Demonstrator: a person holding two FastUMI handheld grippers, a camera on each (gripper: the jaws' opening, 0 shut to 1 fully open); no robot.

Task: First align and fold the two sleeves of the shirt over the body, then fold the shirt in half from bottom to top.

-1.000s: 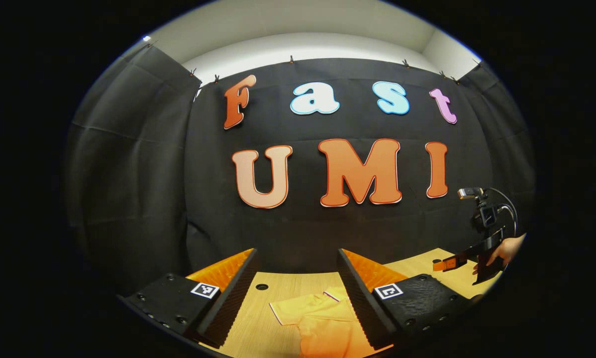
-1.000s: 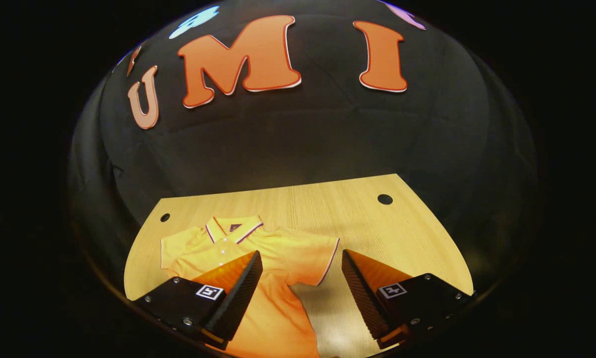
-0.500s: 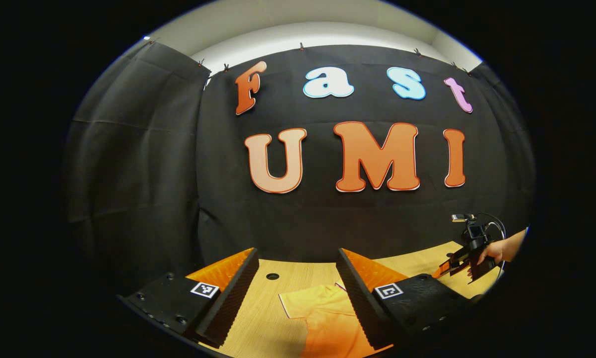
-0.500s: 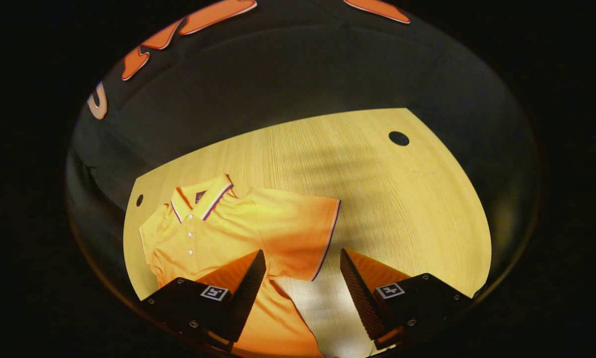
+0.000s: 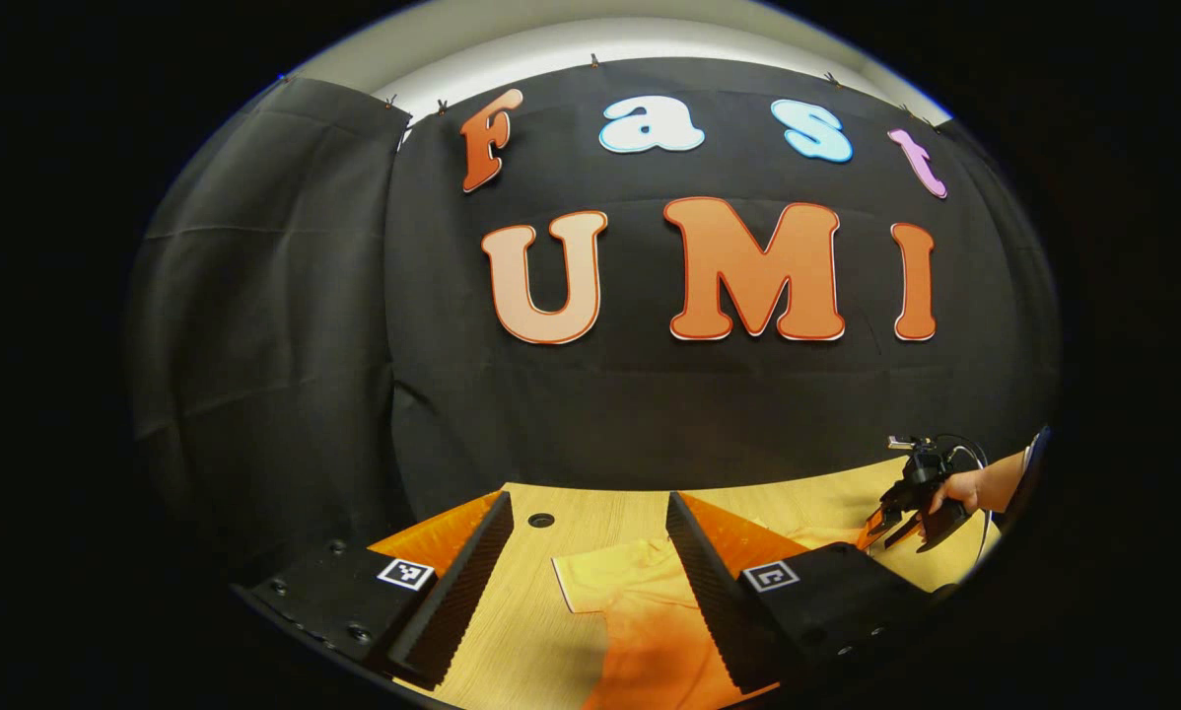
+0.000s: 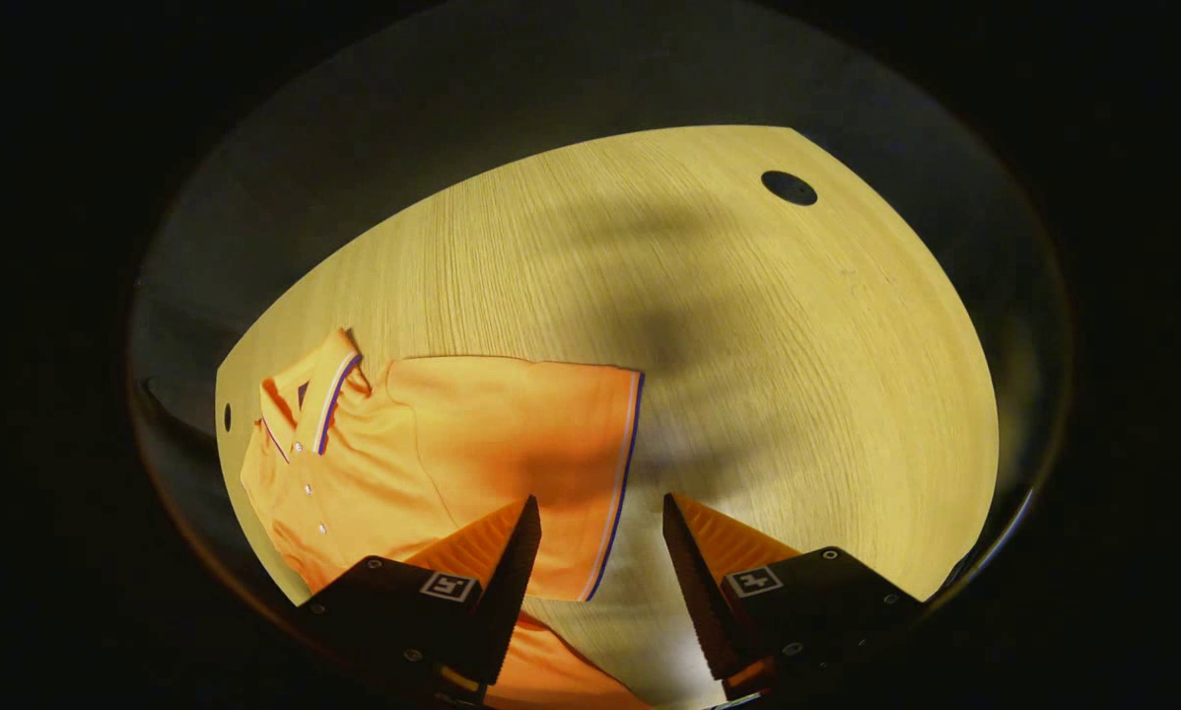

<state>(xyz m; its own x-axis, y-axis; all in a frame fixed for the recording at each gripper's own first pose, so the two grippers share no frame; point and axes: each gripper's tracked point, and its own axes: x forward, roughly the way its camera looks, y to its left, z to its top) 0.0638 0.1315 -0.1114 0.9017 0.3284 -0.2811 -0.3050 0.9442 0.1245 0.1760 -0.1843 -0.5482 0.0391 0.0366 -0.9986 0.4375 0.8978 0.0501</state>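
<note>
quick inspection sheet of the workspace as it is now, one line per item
surface: wooden table with round holes, a shadow across it
job's things: orange polo shirt lying flat, collar up, sleeve spread out, not yet folded
clutter: nothing seen
grippers: right claw open, over the sleeve's trimmed edge; left claw open above the other sleeve
cables: a cable loops off the right gripper in the left gripper view
surroundings: black cloth wall, pale ceiling above

Left gripper view faces the wall; right looks down at the shirt (image 6: pixel 472 444).
</note>
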